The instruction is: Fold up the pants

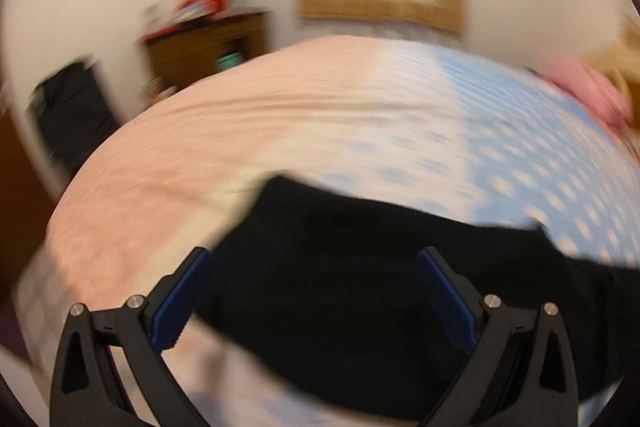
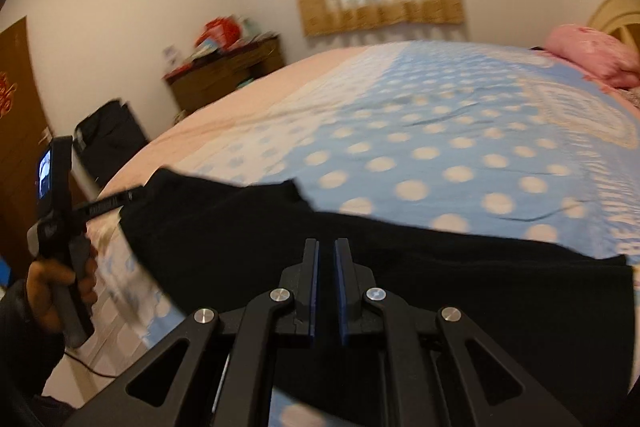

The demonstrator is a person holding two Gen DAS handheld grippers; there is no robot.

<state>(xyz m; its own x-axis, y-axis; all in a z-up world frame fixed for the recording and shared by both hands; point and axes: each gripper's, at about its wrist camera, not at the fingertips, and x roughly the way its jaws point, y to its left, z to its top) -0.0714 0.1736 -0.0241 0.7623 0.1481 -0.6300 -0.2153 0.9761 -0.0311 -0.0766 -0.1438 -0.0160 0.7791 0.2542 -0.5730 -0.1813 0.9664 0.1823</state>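
One pair of black pants (image 2: 360,267) lies spread across the near edge of the bed (image 2: 460,147), on a sheet that is blue with pale dots on one side and pink on the other. Cloth is plain, dark and matte; no seams or pockets can be made out, and the left wrist view is heavily blurred. Upper edge of the garment runs unevenly from about 9 o'clock to 3 o'clock in the right wrist view, with a raised flap near 10 o'clock. Right gripper (image 2: 326,247) sits over the fabric with its blue-lined jaws nearly together, only a thin slit between them; whether cloth is pinched there cannot be told. Left gripper (image 1: 312,267) hangs above the pants with jaws spread wide, nothing between the pads. Left hand (image 2: 60,287) grips its handle at 8 o'clock in the right wrist view. Pink pillow (image 2: 592,55) rests at 2 o'clock.
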